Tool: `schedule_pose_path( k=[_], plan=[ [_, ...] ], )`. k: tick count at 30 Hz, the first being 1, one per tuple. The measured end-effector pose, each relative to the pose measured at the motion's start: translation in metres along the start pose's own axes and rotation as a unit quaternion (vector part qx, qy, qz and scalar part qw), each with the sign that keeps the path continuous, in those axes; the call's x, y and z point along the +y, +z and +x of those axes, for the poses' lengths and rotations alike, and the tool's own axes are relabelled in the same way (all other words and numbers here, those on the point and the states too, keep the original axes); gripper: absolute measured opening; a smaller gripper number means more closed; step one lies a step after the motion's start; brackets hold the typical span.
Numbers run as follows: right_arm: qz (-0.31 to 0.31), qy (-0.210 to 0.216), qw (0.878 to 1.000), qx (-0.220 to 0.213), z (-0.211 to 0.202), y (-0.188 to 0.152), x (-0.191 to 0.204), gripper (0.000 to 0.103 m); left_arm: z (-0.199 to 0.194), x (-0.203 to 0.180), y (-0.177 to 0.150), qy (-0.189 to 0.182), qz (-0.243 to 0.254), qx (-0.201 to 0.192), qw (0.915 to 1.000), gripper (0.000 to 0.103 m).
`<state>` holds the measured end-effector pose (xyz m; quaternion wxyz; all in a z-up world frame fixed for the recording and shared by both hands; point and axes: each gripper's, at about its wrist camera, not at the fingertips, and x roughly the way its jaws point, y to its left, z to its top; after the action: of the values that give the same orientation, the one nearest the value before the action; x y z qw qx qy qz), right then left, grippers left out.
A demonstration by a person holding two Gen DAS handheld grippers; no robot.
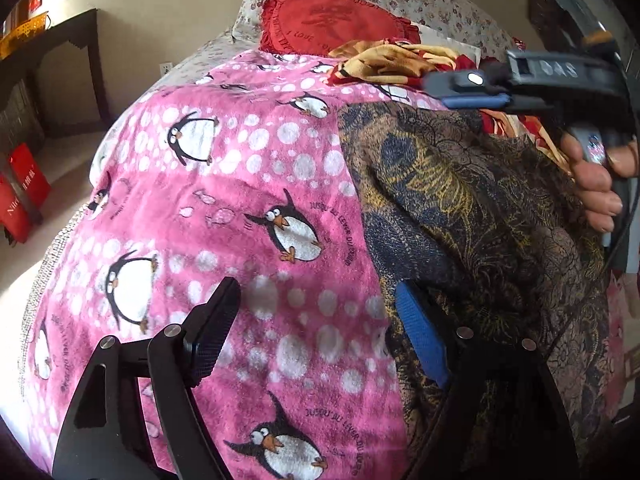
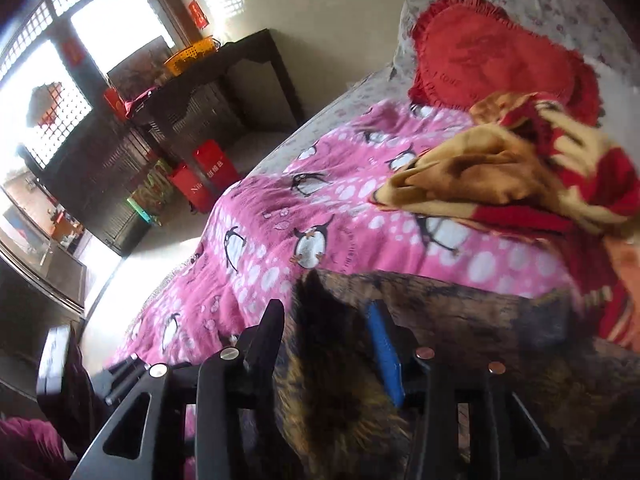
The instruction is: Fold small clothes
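Right wrist view: our right tongs [image 2: 326,334] pinch the dark patterned garment [image 2: 480,320] to lift its edge for folding; left tongs [image 1: 316,316] gape over the bed [image 1: 240,184].

Home bedroom, pink penguin-print fleece blanket [image 1: 240,208] across the bed, red heart-shaped frilled cushion [image 1: 336,20] at upper centre, dark wooden side table [image 2: 224,76] upper left

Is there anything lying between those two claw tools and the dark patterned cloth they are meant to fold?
Nothing visible. The dark patterned cloth already lies between the fingers of the left gripper, and in the right wrist view it bunches between the fingers of the right gripper too.
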<state>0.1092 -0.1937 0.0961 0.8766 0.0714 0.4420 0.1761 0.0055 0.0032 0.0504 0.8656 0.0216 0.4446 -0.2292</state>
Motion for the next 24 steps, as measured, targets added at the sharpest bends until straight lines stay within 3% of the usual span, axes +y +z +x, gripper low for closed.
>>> schedule_pose_path(
  k=[4, 7, 9, 10, 11, 12, 14, 16, 18, 23, 24],
  plan=[
    [-0.014, -0.046, 0.999, 0.006, -0.038, -0.035, -0.015, 0.042, -0.021, 0.004, 0.006, 0.020, 0.005, -0.035, 0.9992, 0.081],
    [-0.034, -0.084, 0.995, 0.038, -0.024, -0.057, -0.016, 0.042, -0.021, -0.004, 0.016, 0.018, 0.002, -0.045, 0.9988, 0.081],
    [-0.036, -0.086, 0.994, 0.056, -0.005, -0.067, -0.016, 0.042, -0.012, -0.014, 0.021, 0.011, 0.009, -0.043, 0.9990, 0.081],
    [-0.043, -0.093, 0.993, 0.063, 0.004, -0.070, -0.015, 0.033, -0.006, -0.019, 0.022, 0.012, 0.014, -0.037, 0.9992, 0.081],
    [-0.059, -0.119, 0.989, 0.072, 0.014, -0.073, -0.011, 0.012, 0.002, -0.024, 0.022, 0.019, 0.019, -0.024, 0.9993, 0.081],
    [-0.076, -0.143, 0.984, 0.076, 0.016, -0.074, -0.006, 0.003, 0.009, -0.028, 0.020, 0.023, 0.028, -0.013, 0.9993, 0.081],
    [-0.081, -0.147, 0.984, 0.064, 0.009, -0.071, -0.003, 0.002, 0.024, -0.035, 0.013, 0.046, 0.050, 0.009, 0.9976, 0.081],
    [-0.073, -0.179, 0.980, 0.042, -0.001, -0.067, -0.007, 0.002, 0.038, -0.035, 0.005, 0.066, 0.056, 0.033, 0.9957, 0.081],
    [-0.034, -0.202, 0.978, 0.028, -0.004, -0.062, -0.021, 0.002, 0.041, -0.035, 0.000, 0.068, 0.055, 0.021, 0.9960, 0.081],
    [0.024, -0.190, 0.981, -0.015, 0.000, -0.069, -0.029, 0.004, 0.037, -0.038, 0.005, 0.068, 0.056, 0.026, 0.9958, 0.081],
    [0.045, -0.174, 0.984, -0.014, -0.009, -0.073, -0.031, 0.012, 0.033, -0.038, 0.007, 0.063, 0.053, 0.024, 0.9964, 0.081]
  ],
)
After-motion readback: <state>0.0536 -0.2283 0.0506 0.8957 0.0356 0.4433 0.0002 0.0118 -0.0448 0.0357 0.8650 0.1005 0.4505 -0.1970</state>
